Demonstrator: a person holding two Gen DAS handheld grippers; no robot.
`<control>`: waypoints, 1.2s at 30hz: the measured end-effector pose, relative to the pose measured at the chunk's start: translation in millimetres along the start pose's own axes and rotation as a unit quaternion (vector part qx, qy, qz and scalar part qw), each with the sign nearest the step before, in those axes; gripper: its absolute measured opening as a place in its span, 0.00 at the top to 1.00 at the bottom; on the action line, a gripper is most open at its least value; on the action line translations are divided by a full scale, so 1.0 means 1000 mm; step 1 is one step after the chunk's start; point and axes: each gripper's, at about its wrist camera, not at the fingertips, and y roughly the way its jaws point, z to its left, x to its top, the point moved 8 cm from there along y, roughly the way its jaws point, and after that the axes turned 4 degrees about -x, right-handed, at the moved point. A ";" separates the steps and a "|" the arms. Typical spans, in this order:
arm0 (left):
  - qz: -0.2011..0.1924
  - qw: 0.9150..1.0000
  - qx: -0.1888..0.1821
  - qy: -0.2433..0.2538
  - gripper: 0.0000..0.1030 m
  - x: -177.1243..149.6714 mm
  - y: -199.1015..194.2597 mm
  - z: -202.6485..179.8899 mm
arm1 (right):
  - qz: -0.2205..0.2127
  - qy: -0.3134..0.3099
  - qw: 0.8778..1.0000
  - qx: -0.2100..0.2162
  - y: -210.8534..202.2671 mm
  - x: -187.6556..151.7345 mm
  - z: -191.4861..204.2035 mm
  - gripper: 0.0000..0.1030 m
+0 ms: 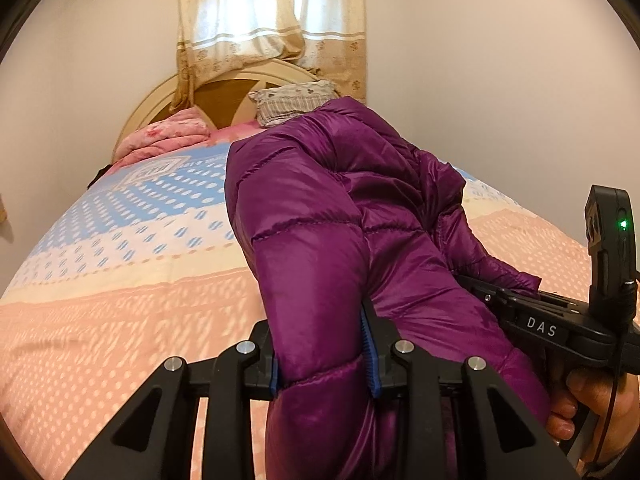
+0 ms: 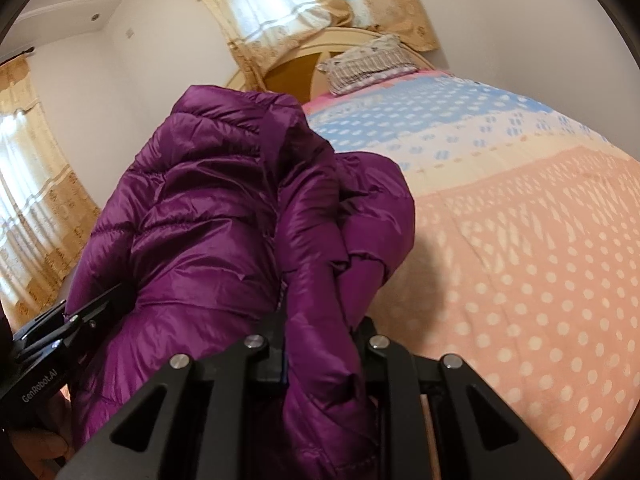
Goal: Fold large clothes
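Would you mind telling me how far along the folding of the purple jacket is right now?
Early stage. Done: both grips are made, with the left hand-held gripper and the right hand-held gripper each clamped on the purple puffer jacket. In hand: the jacket hangs bunched and lifted over the bed. Left: laying it flat and making the folds; no neat fold shows yet.

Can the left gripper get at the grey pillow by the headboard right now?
Probably not: the left gripper is shut on the purple jacket, which bulks up between it and the grey pillow far across the bed.
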 end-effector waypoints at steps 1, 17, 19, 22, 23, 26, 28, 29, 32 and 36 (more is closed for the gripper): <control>0.000 1.000 0.003 -0.003 0.69 -0.002 -0.003 0.004 | 0.001 -0.004 1.000 0.002 0.002 0.001 0.003 0.79; -0.011 0.999 0.028 -0.037 0.69 -0.018 -0.035 0.055 | 0.014 -0.052 0.998 0.031 0.017 0.006 0.043 0.79; -0.012 0.999 0.030 -0.043 0.69 -0.020 -0.038 0.060 | 0.016 -0.057 0.998 0.034 0.019 0.005 0.047 0.79; -0.014 0.998 0.034 -0.047 0.69 -0.025 -0.043 0.068 | 0.019 -0.065 0.997 0.039 0.020 0.004 0.054 0.79; -0.014 0.998 0.035 -0.050 0.69 -0.026 -0.044 0.072 | 0.021 -0.068 0.997 0.041 0.022 0.004 0.056 0.79; -0.015 0.997 0.039 -0.059 0.69 -0.031 -0.047 0.083 | 0.026 -0.078 0.996 0.046 0.029 0.006 0.064 0.79; -0.015 0.997 0.042 -0.065 0.69 -0.033 -0.048 0.088 | 0.029 -0.085 0.995 0.050 0.032 0.007 0.069 0.79; -0.015 0.997 0.044 -0.068 0.69 -0.035 -0.049 0.092 | 0.030 -0.088 0.994 0.051 0.034 0.007 0.072 0.79; -0.016 0.996 0.049 -0.073 0.69 -0.039 -0.053 0.099 | 0.034 -0.095 0.993 0.056 0.038 0.005 0.081 0.79; -0.017 0.995 0.056 -0.081 0.69 -0.043 -0.057 0.110 | 0.039 -0.104 0.992 0.064 0.045 0.006 0.088 0.79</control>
